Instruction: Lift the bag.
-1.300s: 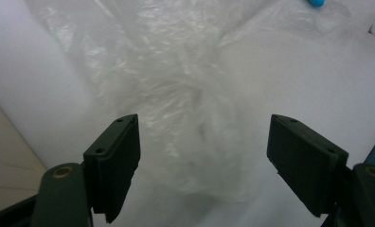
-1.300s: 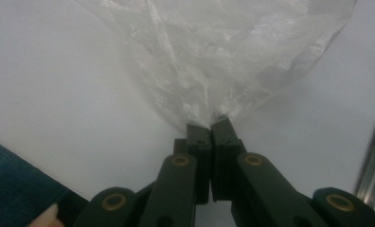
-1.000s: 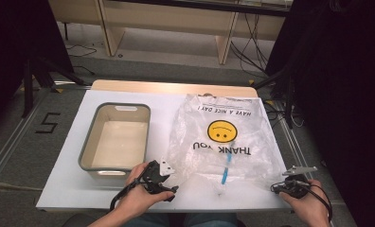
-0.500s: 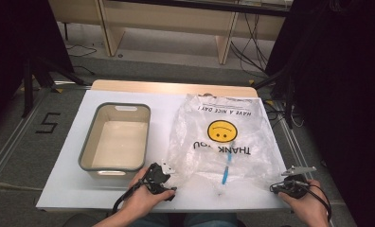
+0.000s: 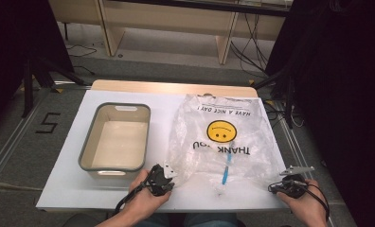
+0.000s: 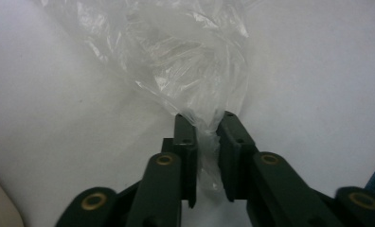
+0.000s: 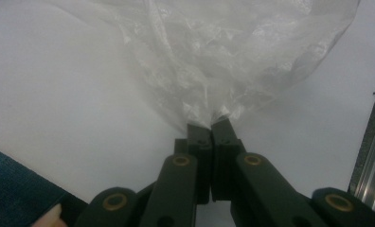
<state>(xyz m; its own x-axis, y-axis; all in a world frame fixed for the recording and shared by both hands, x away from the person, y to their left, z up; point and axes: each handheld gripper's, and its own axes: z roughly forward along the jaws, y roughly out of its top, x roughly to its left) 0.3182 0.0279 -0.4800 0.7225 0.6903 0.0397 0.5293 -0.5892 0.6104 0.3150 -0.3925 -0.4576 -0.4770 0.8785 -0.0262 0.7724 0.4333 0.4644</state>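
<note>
The clear plastic bag (image 5: 226,142) lies flat on the white worktop (image 5: 72,165), to the right of the grey-rimmed tub (image 5: 115,138), with its yellow smiley print facing up and a blue stick-like thing (image 5: 227,168) inside it. The right tongs (image 5: 286,182) are together and pinch the near right corner of the bag; in the right gripper view the film bunches into the closed tips (image 7: 210,127). The left tongs (image 5: 165,176) are at the near left corner. Their jaws have just been closing, and in the left gripper view a strip of film (image 6: 205,142) sits between them, though a narrow gap remains, so I judge this grip is not yet firm.

The step in hand seems to be taking the bag by its two near corners. Next, the left tongs must finish the pinch, then both hands should lift together and evenly, so the thin film does not slip out or tear.
</note>
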